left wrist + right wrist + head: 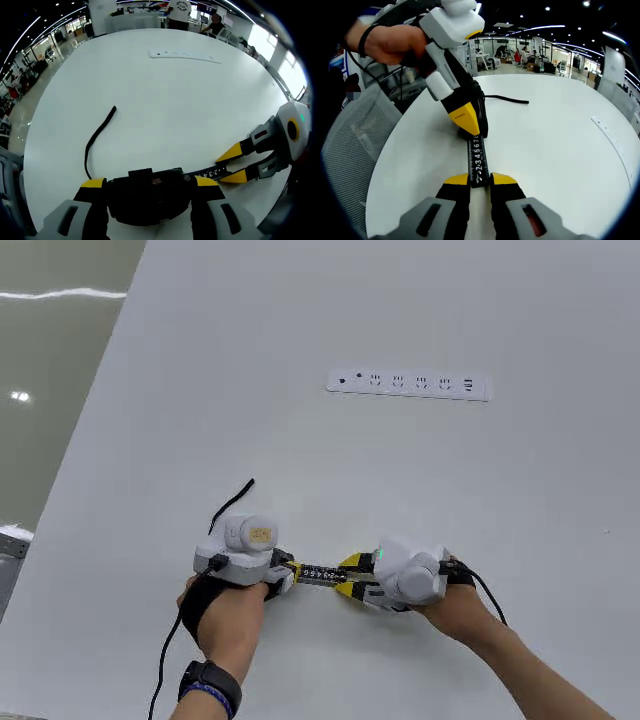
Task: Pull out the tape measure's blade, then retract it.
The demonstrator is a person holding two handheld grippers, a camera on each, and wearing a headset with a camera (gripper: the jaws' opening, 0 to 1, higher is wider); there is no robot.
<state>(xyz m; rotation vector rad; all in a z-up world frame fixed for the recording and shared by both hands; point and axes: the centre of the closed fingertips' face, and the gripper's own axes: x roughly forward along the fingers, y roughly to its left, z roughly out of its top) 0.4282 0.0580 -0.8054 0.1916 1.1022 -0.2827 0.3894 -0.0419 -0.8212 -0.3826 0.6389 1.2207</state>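
The left gripper (150,182) clamps the black tape measure (150,202); the right gripper (480,179) pinches its short, dark, numbered blade (476,150). The white table (420,480) is open ahead, with its edge at the left.

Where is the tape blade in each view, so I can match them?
Head view: blade low centre.
Left gripper view: blade lower right, beside the case.
Right gripper view: blade bottom centre, pinched in the jaws.
Shared landmark: the white power strip.
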